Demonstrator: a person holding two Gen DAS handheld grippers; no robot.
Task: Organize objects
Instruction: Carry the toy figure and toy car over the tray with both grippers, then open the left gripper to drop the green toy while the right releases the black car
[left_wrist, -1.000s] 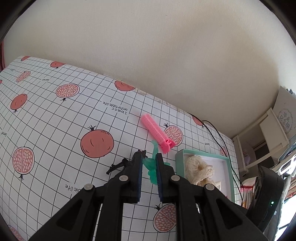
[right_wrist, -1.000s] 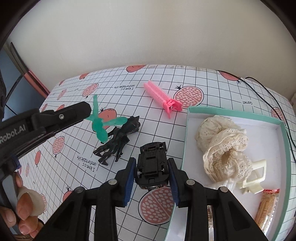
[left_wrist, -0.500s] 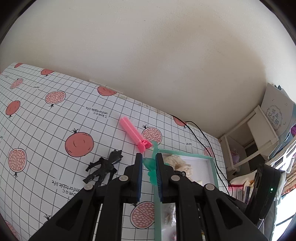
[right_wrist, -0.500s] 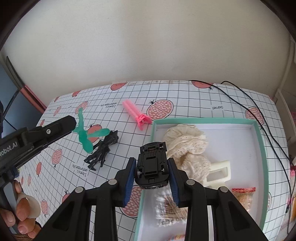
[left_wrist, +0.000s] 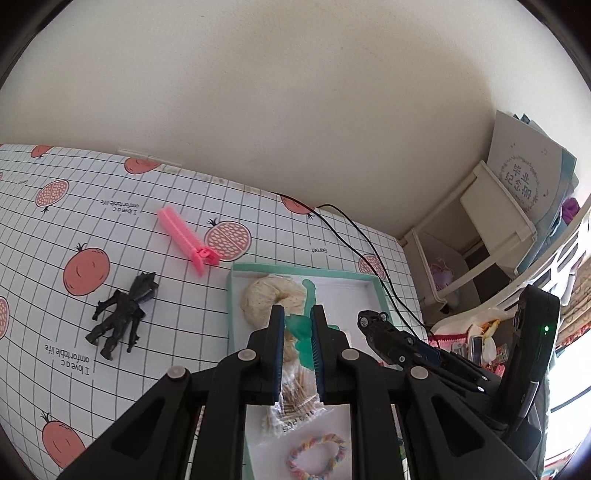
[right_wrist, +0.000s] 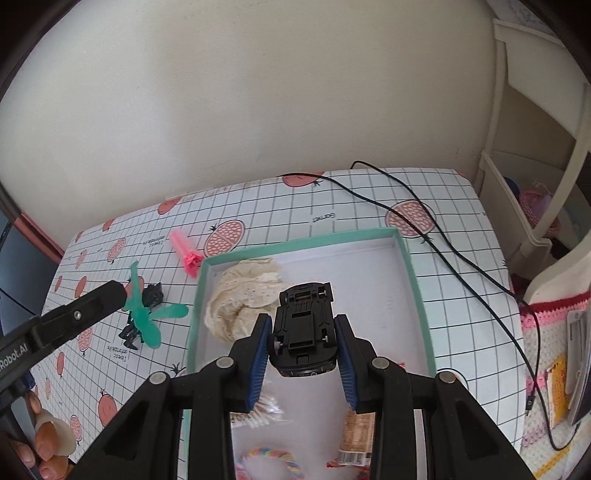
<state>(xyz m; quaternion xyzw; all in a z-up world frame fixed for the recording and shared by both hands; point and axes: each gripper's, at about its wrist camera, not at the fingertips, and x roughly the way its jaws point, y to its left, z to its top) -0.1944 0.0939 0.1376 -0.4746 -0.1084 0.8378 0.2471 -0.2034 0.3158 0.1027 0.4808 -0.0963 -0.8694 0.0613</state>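
Your right fingers (right_wrist: 341, 360) clamp black toy car (right_wrist: 304, 332), underside up, above teal box (right_wrist: 413, 280). Your left fingers (left_wrist: 317, 350) pinch green plastic propeller toy (left_wrist: 302, 332) over box's left part. Lace cloth (right_wrist: 243, 295), cotton swabs, braided ring lie inside box. On surface (left_wrist: 184, 314) left of box: black figurine (left_wrist: 122, 317), pink hair clip (left_wrist: 184, 236).

My left gripper (left_wrist: 297, 325): matte black angular arms, blue ribbed pads (left_wrist: 279, 325) on the inner finger faces, round silver screws along each arm. My right gripper (right_wrist: 302, 332) is the same build: black arms, blue pads (right_wrist: 260, 350), silver screw heads. Left of the right gripper, the other tool's black arm carries white "Robot.AI" lettering.
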